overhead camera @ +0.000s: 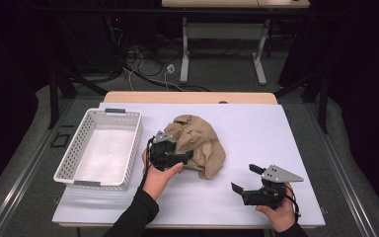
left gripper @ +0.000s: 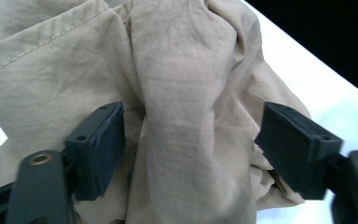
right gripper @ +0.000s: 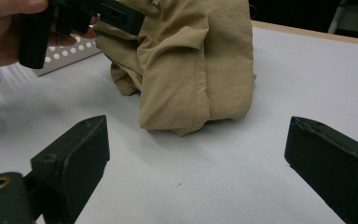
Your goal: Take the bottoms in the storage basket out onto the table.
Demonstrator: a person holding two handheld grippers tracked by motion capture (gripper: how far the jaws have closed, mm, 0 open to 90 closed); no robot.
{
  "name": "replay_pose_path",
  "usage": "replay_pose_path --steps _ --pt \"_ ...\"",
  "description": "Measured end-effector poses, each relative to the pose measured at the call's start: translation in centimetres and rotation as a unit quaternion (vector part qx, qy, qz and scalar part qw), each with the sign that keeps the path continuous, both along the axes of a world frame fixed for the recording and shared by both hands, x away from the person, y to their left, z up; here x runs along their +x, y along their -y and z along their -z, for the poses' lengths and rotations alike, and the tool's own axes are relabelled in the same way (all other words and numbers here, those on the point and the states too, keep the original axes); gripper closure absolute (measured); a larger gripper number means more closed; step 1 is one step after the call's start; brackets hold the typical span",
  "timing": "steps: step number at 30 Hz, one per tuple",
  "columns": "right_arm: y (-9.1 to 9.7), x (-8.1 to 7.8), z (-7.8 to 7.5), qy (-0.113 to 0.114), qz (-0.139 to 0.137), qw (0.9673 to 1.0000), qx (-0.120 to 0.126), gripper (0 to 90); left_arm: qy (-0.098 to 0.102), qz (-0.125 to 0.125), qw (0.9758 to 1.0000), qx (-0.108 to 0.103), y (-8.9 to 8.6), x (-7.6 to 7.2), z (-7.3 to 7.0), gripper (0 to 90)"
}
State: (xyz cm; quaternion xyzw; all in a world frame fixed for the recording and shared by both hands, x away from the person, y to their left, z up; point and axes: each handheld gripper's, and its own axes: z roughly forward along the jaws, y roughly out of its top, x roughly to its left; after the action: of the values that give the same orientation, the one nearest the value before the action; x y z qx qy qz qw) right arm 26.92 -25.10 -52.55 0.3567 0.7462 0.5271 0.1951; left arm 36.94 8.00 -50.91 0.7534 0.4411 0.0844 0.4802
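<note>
Dark floor and a tangle of cables lie beyond your table [overhead camera: 296, 123], whose white top carries everything you are working with. Your tan garment [overhead camera: 200, 143] sits crumpled in a heap near the middle of that top, just to the right of the white perforated basket [overhead camera: 128, 163], which stands at the left with nothing in it. Your left gripper [overhead camera: 170, 150] is pushed up against the near left side of the heap, held in your left hand [overhead camera: 158, 177]. In the left gripper view its jaws stand well apart, one on each side of a thick upright fold of the garment [left gripper: 186, 107]; the left pad lies close against the cloth and the right pad stands clear of the fold, so nothing is clamped between them. Your right gripper [overhead camera: 249, 180] rests low near the front right of the table in your right hand [overhead camera: 279, 212], well apart from the heap, its tips pointing left towards the cloth. In the right gripper view its jaws are spread wide with only bare table between them, and the garment [right gripper: 196, 65] lies ahead, a folded edge hanging down onto the surface, with your left hand [right gripper: 2, 32] and the basket [right gripper: 65, 53] behind it at the upper left.
</note>
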Motion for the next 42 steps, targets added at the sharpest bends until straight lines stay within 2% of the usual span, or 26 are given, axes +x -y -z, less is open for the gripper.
replay_pose_path --steps 6,12,26,32,42 --pt "0.0 0.0 0.0 -0.003 0.000 1.0000 -0.003 6.4 -0.006 0.008 1.0000 -0.001 0.2 0.1 0.2 13.7" --pt "0.0 -0.1 0.0 -0.003 0.000 1.0000 -0.004 6.4 -0.007 0.018 0.9998 0.006 0.8 0.0 0.5 0.5" --pt "0.0 0.0 0.0 -0.001 0.000 1.0000 -0.001 6.4 -0.013 0.025 0.9996 0.009 0.9 -0.4 0.3 0.5" --pt "0.1 0.0 0.0 -0.001 0.000 1.0000 -0.001 6.4 -0.009 0.018 0.9998 0.007 0.9 -0.6 -0.3 0.4" --pt "0.1 0.0 0.0 -0.002 0.002 1.0000 0.000 6.4 -0.006 0.030 0.9995 0.007 0.8 -1.1 -1.1 0.5"
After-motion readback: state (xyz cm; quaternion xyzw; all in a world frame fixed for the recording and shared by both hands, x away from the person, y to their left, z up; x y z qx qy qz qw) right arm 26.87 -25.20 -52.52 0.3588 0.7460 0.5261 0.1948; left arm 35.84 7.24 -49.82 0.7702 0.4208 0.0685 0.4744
